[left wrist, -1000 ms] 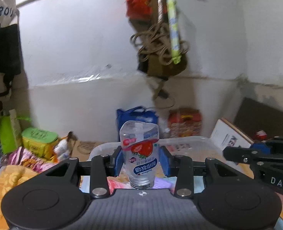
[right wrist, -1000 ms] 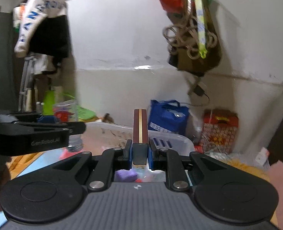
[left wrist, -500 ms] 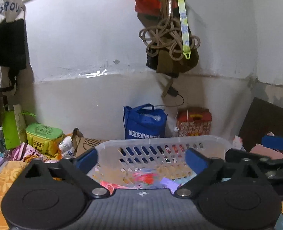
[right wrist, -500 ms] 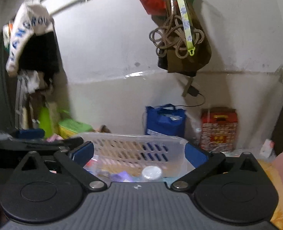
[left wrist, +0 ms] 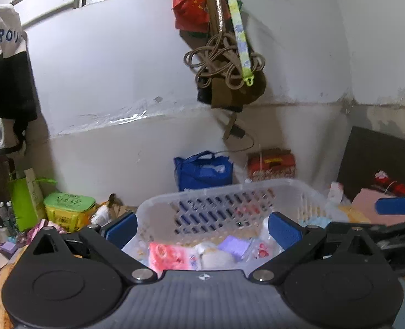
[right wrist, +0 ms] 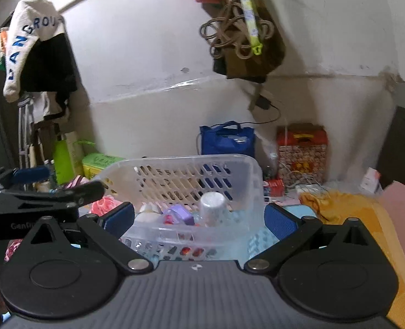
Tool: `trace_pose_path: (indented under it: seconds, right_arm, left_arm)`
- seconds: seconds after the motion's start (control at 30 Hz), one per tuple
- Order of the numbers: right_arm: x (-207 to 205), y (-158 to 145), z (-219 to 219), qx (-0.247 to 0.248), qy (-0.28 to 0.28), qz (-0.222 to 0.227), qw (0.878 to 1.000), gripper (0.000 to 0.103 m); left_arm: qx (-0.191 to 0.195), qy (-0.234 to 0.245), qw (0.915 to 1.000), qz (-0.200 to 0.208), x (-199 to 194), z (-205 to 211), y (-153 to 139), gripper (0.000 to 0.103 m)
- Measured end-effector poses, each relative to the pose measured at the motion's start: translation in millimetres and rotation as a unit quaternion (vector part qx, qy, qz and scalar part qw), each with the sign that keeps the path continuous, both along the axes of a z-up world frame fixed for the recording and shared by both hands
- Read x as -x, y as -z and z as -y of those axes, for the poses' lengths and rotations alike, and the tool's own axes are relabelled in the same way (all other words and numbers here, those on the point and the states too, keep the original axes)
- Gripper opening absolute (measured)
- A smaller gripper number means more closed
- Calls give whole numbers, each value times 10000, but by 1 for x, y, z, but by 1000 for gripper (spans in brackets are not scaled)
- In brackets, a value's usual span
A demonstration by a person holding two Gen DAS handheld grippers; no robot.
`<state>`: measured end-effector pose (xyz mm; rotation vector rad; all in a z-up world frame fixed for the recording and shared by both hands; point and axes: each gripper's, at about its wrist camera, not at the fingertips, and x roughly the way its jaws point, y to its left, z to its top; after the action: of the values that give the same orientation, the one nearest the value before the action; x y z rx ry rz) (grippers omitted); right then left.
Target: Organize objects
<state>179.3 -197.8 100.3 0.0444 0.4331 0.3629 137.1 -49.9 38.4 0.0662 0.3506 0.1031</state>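
A clear plastic basket stands just ahead of both grippers; it also shows in the right wrist view. Inside lie a clear bottle with a white cap, a purple block, a pink packet and other small items. My left gripper is open and empty, its blue pads spread wide before the basket. My right gripper is open and empty, its pads on either side of the basket's near wall. The left gripper's side shows in the right wrist view.
A white wall lies behind, with a blue bag, a red box and a green tin at its foot. Bags and rope hang above. Yellow cloth lies right. Clutter lies left.
One second ago my left gripper held a clear bottle and my right a dark brown bar. Both opened, and the bottle now stands in the basket. Both grippers have drawn back slightly.
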Motion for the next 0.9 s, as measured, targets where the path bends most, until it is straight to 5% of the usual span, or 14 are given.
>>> trace_pose_path:
  seconds: [0.17, 0.47, 0.9]
  right_arm:
    - [23, 1, 3, 64, 185, 513, 9985, 103]
    - [36, 9, -6, 520, 341, 209, 9978, 103]
    - [38, 12, 3, 147, 93, 62, 9998, 103]
  left_arm:
    - [50, -140, 9998, -113, 10, -13, 4, 102]
    - [118, -201, 9993, -287, 27, -22, 15, 102]
    - [89, -59, 9993, -362, 37, -5, 21, 102]
